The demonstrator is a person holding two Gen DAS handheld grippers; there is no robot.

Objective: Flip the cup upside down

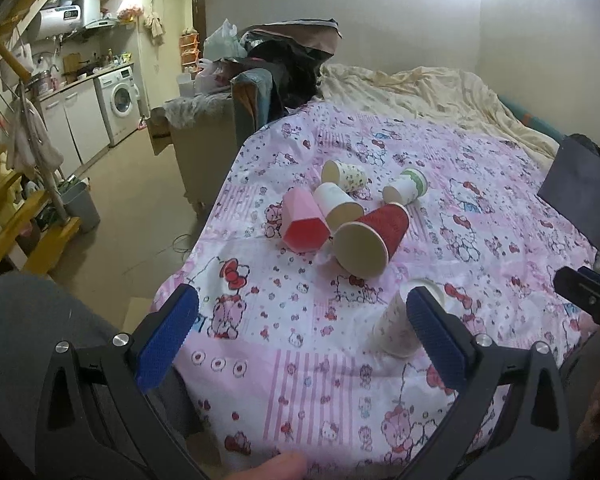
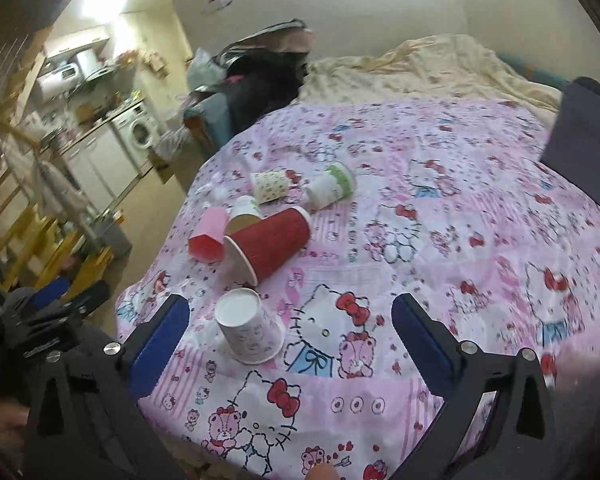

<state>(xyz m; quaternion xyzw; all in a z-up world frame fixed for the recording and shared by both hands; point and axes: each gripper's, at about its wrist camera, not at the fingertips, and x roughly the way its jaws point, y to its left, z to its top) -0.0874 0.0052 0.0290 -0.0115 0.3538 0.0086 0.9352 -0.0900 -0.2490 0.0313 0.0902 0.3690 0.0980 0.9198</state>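
Observation:
A white patterned paper cup (image 2: 250, 326) stands upside down on the pink Hello Kitty cloth (image 2: 440, 240), base up, near the front; it also shows in the left wrist view (image 1: 394, 328), partly behind my right finger. My right gripper (image 2: 290, 320) is open and empty, with the cup between its fingers nearer the left one. My left gripper (image 1: 302, 312) is open and empty, left of the cup. Behind lie a red cup (image 1: 370, 238), a pink cup (image 1: 304, 226), a white cup (image 1: 338, 205) and two more patterned cups (image 1: 346, 175) (image 1: 406, 186), all on their sides.
A dark flat object (image 1: 580, 196) sits at the table's right edge. A cream blanket (image 1: 420, 92) covers the bed behind. The table's left edge drops to the floor, with a sofa (image 1: 212, 128) and kitchen units (image 1: 100, 108) beyond.

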